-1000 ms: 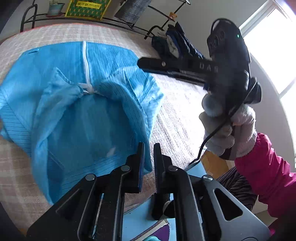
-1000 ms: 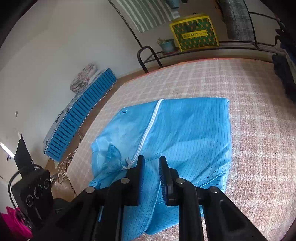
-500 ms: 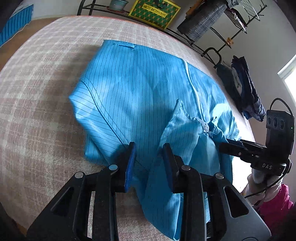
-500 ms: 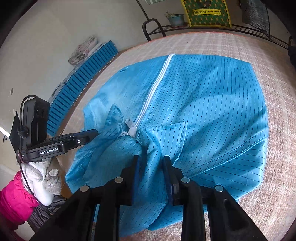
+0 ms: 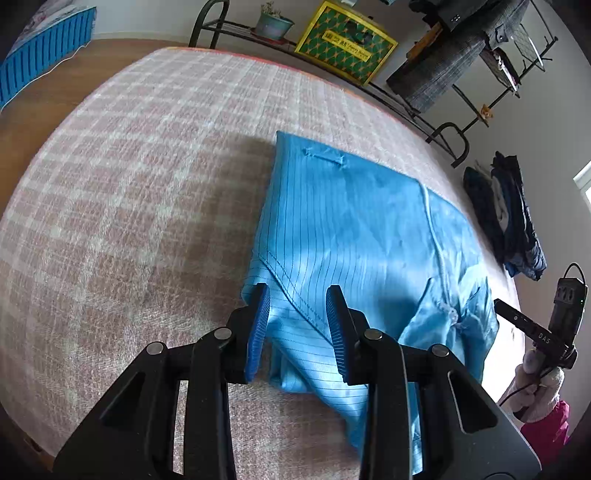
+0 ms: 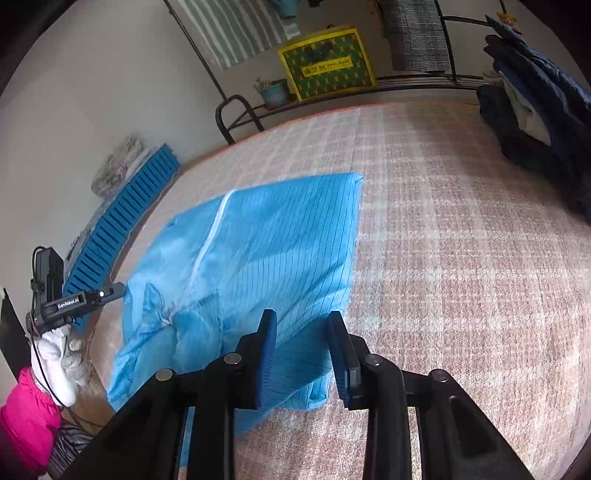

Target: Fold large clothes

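1. A yellow-green box (image 5: 345, 51), a potted plant (image 5: 273, 24) and a dark clothes pile (image 6: 535, 122) lie well clear beyond the bed (image 5: 140, 177); nothing blocks either tool
2. The bedcover is a fuzzy pink-and-white check
3. The blue pinstriped garment (image 5: 354, 236), folded, white zipper up, lies on the bed
4. Left tool (image 5: 297, 328) and right tool (image 6: 301, 350) stand released, jaws just widened, each over a near corner of the cloth
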Tool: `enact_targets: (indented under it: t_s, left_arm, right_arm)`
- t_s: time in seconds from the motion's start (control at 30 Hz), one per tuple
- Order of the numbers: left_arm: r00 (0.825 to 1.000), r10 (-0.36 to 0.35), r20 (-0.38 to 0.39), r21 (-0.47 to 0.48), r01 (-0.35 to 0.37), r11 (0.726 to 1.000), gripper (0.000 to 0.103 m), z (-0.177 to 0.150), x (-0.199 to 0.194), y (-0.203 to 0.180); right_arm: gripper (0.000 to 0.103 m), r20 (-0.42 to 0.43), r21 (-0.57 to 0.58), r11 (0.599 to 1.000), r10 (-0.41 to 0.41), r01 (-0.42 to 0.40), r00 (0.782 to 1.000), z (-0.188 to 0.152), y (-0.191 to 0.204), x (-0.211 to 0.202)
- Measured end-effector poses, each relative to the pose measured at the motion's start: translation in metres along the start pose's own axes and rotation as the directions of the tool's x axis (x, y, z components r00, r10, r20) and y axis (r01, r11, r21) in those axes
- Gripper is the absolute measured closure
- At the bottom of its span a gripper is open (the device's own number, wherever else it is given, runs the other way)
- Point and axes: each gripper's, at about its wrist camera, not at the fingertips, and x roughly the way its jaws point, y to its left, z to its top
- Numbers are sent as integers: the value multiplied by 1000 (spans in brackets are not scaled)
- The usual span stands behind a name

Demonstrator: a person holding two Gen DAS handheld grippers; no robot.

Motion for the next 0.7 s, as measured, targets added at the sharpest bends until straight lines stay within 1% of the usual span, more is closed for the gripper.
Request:
enact_targets:
  t_s: [0.07,0.13,0.2,0.27,0.33,0.37,0.4,0.43,0.47,0.5,0.53,0.57,0.63,0.7]
  left_arm:
    - [999,23,-42,6,-23,1000,72,-10,12,6]
    - [999,36,-27,40,-35,999,72,-14,12,6]
    - [999,42,-34,45,-41,998,72,-13,9,7]
    - [999,27,-18,10,-27,1000,72,-8,1,15]
    - [1000,-13,6,-44,13,999,71,1,-6,25]
    - [1000,-29,12,-68,30,997,63,6,-8,29]
    - [999,-49,18,-89,50,995,58,12,-10,33]
    - [997,-70,26,-110,73,991,49,18,-10,38]
    - [995,-98,31,-135,102,986,47,24,-10,43]
    - [991,-134,23,-161,136,978,47,29,-8,48]
    - [985,-172,12,-188,171,967,47,35,-5,53]
    - [977,-211,5,-214,207,955,47,39,-3,58]
    - [963,-268,-2,-263,258,930,47,46,3,67]
    - [953,-303,-15,-308,284,908,47,50,13,77]
  right_arm:
    - [75,-47,-48,998,-49,47,998,-8,7,10]
    - [74,-96,-52,997,-65,60,993,-17,3,19]
    - [74,-108,-46,998,-57,53,992,-26,-5,17]
    - [72,-125,-37,999,-26,22,992,-25,-9,10]
    - [72,-88,-33,999,7,-9,996,-20,-15,-4]
    - [70,-58,-32,999,15,-17,998,-17,-19,-11]
    - [63,-24,-31,999,17,-17,1000,-14,-22,-18]
    - [52,13,-27,1000,12,-12,1000,-12,-26,-24]
    - [45,45,-18,1000,14,-13,999,-9,-31,-28]
    - [32,71,-1,1000,21,-21,997,-7,-37,-31]
    - [27,90,21,999,29,-31,996,-4,-44,-32]
    - [27,101,47,998,33,-38,994,-2,-51,-32]
    - [27,98,98,994,48,-57,994,0,-64,-30]
    - [27,68,155,984,80,-89,994,1,-76,-21]
